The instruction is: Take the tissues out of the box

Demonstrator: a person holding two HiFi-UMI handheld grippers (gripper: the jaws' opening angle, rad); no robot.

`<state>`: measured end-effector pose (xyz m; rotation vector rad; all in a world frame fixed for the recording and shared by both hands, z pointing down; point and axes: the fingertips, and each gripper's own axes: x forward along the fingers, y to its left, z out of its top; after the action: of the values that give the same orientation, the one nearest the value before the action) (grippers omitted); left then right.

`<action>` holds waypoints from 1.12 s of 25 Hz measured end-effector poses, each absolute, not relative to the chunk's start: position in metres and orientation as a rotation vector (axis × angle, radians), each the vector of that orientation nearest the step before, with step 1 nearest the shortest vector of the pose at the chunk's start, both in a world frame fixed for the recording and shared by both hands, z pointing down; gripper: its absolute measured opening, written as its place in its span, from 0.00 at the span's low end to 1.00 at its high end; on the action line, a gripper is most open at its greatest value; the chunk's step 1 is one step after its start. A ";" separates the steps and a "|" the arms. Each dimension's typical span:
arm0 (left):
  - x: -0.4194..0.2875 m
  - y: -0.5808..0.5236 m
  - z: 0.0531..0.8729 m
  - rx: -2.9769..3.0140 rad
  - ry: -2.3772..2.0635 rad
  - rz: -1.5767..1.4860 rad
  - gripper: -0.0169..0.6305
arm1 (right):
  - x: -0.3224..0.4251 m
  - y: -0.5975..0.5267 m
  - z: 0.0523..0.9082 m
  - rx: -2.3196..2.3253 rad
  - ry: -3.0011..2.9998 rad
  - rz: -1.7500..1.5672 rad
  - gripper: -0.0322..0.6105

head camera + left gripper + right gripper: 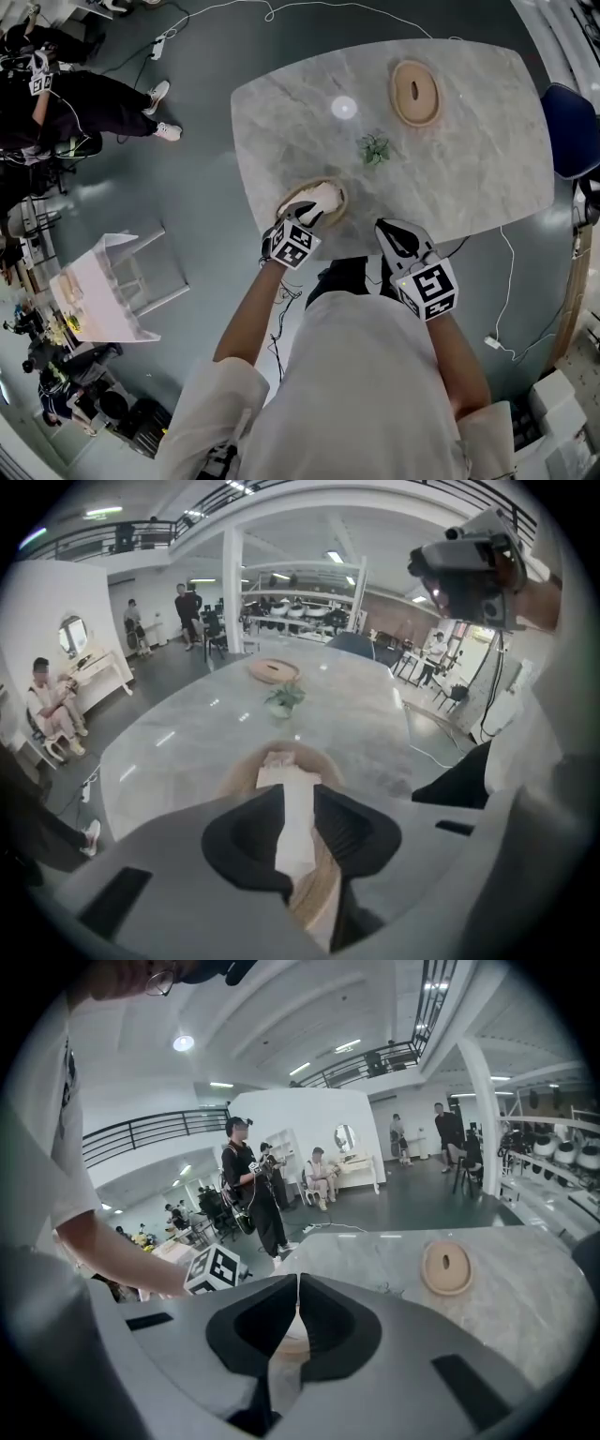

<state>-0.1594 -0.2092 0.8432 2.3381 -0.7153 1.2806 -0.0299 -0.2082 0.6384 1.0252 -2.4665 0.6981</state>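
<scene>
Nearest: left gripper point(298, 795), jaws apart, poised just over the one wooden box point(236, 769) at the near edge of the table point(487, 141). Between those jaws, one white tissue point(289, 772), sticking up out of the box, long axis in line with the gap; probably not pinched, though pad contact is hard to judge. Just to the right, right gripper point(297, 1286), jaws all but together, empty, farther from the tissue than the left. Beyond, one small green plant point(374, 148); farthest, one oval slotted lid point(415, 92).

Box point(339, 208) at table's point(469, 178) near edge, plant point(373, 148), lid point(415, 92) beyond.
</scene>
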 end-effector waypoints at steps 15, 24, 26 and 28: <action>-0.158 -0.211 0.925 2.220 -0.569 1.606 0.26 | -0.028 -0.201 0.660 1.063 -2.430 0.778 0.10; -0.156 -0.213 0.935 2.200 -0.558 1.627 0.13 | -0.022 -0.206 0.666 1.053 -2.425 0.809 0.10; -0.156 -0.210 0.930 2.197 -0.553 1.605 0.09 | -0.022 -0.207 0.665 1.050 -2.428 0.809 0.10; -0.155 -0.207 0.922 2.200 -0.556 1.575 0.09 | -0.022 -0.209 0.662 1.045 -2.435 0.801 0.10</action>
<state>-0.1553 -0.2074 0.9224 2.2004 -0.5562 1.5752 -0.0224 -0.2089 0.6622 1.0447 -2.4345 0.8011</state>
